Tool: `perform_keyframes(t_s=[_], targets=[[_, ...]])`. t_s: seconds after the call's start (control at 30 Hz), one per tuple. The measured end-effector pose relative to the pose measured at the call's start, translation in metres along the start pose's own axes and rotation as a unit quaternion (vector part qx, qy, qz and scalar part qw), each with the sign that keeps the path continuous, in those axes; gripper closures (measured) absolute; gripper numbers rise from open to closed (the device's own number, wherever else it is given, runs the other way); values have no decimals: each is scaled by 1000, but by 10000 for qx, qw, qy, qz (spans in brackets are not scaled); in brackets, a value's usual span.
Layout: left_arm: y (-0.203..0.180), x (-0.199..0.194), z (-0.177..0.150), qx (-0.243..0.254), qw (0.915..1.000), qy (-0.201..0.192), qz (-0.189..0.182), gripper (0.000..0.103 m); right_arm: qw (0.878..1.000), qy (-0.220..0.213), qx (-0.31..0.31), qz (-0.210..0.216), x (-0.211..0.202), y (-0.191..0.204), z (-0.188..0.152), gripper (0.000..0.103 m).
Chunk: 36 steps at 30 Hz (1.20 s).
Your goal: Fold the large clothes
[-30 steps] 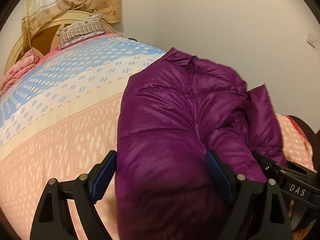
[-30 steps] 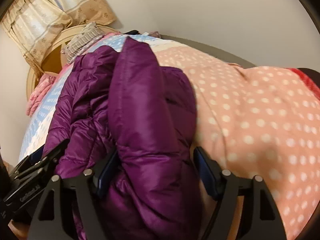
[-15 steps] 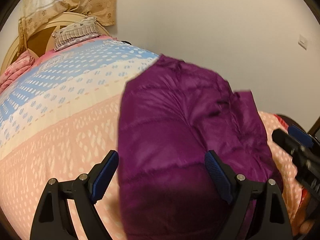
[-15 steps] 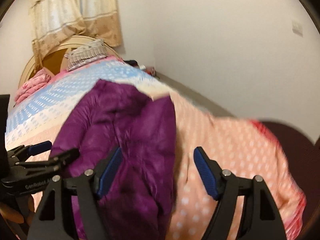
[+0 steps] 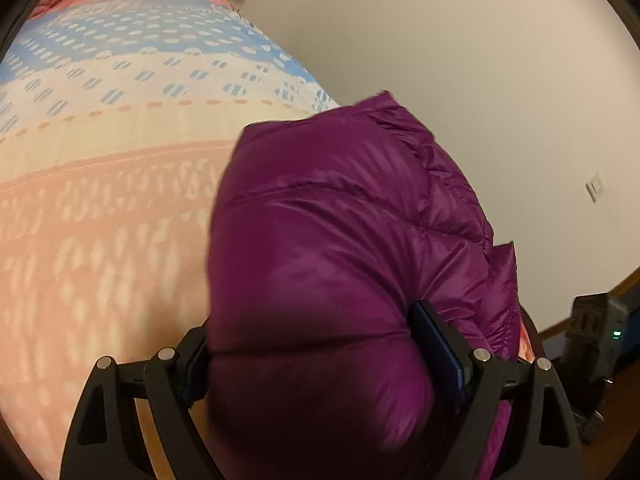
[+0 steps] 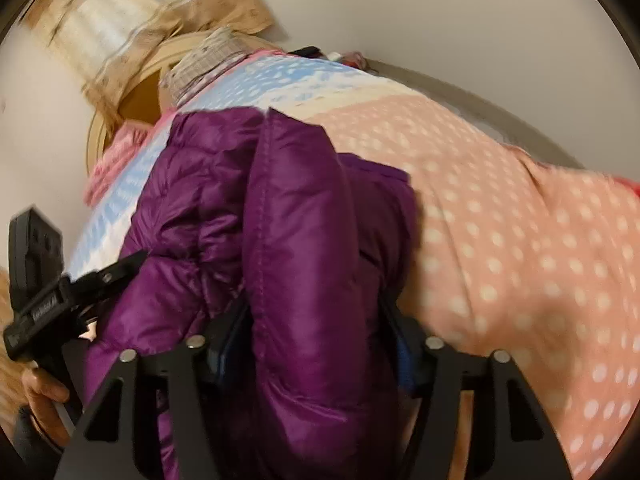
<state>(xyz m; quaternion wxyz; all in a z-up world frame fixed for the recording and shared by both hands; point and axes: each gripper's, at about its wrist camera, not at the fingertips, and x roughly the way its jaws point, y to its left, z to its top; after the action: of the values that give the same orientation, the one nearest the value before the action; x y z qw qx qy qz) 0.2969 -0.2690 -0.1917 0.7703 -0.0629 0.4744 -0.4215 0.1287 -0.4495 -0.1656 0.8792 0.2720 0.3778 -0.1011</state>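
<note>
A puffy purple jacket (image 5: 340,240) lies bunched on the bed, folded over itself, with one thick fold (image 6: 296,240) running toward the right wrist camera. My left gripper (image 5: 312,336) stands wide open, pushed against the jacket's near end; the padding bulges between its fingers and hides the left pad. My right gripper (image 6: 316,320) has its jaws closing on the thick fold, and both blue pads touch its sides. In the right wrist view the left gripper (image 6: 80,284) shows at the left edge, held by a person's hand (image 6: 44,392).
The bedspread (image 5: 100,220) is pink, cream and blue with white dots (image 6: 520,240). A checked pillow (image 6: 208,60), a wooden headboard (image 6: 132,104) and a curtain (image 6: 132,20) are at the far end. A plain wall runs along the bed. A dark device (image 5: 596,320) stands on the floor.
The right jaws have narrowed around the jacket fold. The left gripper has moved in and rolled, and the jacket now fills more of its view. The right gripper has left the left wrist view.
</note>
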Motion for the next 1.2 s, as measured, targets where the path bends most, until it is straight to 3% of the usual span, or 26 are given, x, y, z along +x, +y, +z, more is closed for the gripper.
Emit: perform_keyframes(t_s=[0.07, 0.17, 0.23, 0.3, 0.47, 0.53, 0.7, 0.8, 0.83, 0.87, 0.93, 1.07, 1.2], targets=[[-8, 7, 11, 29, 9999, -111, 87, 15, 9997, -72, -165, -137, 5, 9, 12, 61], [-33, 21, 34, 474, 9984, -177, 271, 15, 9993, -258, 31, -271, 11, 3, 33, 71], [-48, 36, 45, 878, 9949, -80, 497, 15, 9983, -422, 302, -260, 10, -9, 43, 73], [-46, 54, 52, 937, 9925, 214, 760, 14, 9968, -455, 558, -354, 14, -18, 43, 72], [-41, 58, 42, 981, 9905, 89, 961, 13, 9951, -366, 881, -260, 31, -31, 35, 55], [-40, 52, 40, 997, 9895, 97, 1039, 13, 9951, -354, 887, -268, 32, -27, 35, 53], [-53, 0, 23, 1301, 9836, -229, 1227, 13, 9967, -225, 590, -517, 10, -9, 33, 45], [-62, -37, 13, 1555, 9758, -570, 1426, 13, 9931, -920, 615, -381, -35, -7, 24, 44], [-65, -51, 8, 1607, 9737, -660, 1473, 13, 9919, -1095, 545, -352, -53, -2, 18, 38], [-65, -60, 3, 1623, 9730, -704, 1482, 13, 9910, -1197, 468, -368, -66, 3, 11, 31], [-68, -80, -8, 1623, 9735, -746, 1427, 13, 9898, -1317, 283, -474, -89, 15, -3, 27], [-75, -107, -34, 1719, 9709, -789, 1467, 13, 9840, -1494, -75, -966, -125, 42, -33, 27], [-85, -143, -71, 1889, 9617, -1066, 1678, 13, 9761, -1781, -33, -1244, -156, 54, -58, 27]])
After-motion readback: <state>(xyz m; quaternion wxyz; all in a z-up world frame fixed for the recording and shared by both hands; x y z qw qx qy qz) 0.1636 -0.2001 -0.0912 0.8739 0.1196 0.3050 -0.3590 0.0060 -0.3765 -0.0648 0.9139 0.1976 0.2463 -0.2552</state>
